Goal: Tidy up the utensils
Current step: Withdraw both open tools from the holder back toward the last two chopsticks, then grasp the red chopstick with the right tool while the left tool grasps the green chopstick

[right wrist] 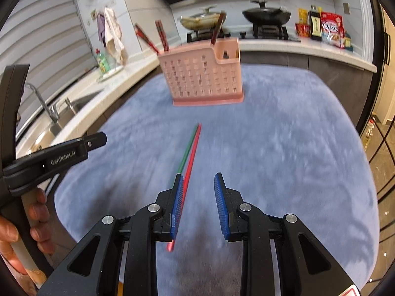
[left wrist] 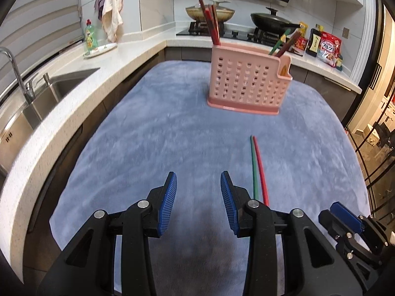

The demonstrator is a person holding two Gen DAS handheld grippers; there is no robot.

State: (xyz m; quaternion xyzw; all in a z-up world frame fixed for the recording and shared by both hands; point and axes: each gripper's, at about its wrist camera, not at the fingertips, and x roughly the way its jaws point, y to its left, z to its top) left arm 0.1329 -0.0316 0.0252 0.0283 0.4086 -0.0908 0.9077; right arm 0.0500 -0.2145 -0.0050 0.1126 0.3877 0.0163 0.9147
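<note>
Both grippers hang over the blue cloth [left wrist: 153, 135] with nothing between their pads. On the right gripper [right wrist: 198, 207] the jaws stand part open, a moderate gap, empty; the left gripper [left wrist: 198, 202] shows the same, a little wider.

Two loose chopsticks lie side by side and touching on the cloth: a red chopstick [right wrist: 191, 162] and a green chopstick [right wrist: 188, 148]. They lie just ahead of the right gripper and to its left, the red one's near end passing close under its left pad; they run away toward the pink utensil holder [right wrist: 202, 79], which stands well ahead with dark chopsticks [right wrist: 161, 37] already in it. From the left gripper the pair lies just to its right.

The step in hand looks like the approach to pick up these last two sticks. The next move probably calls for shifting the right gripper slightly left so the pair sits between the pads, lowering to the cloth, and closing across both sticks at once.
</note>
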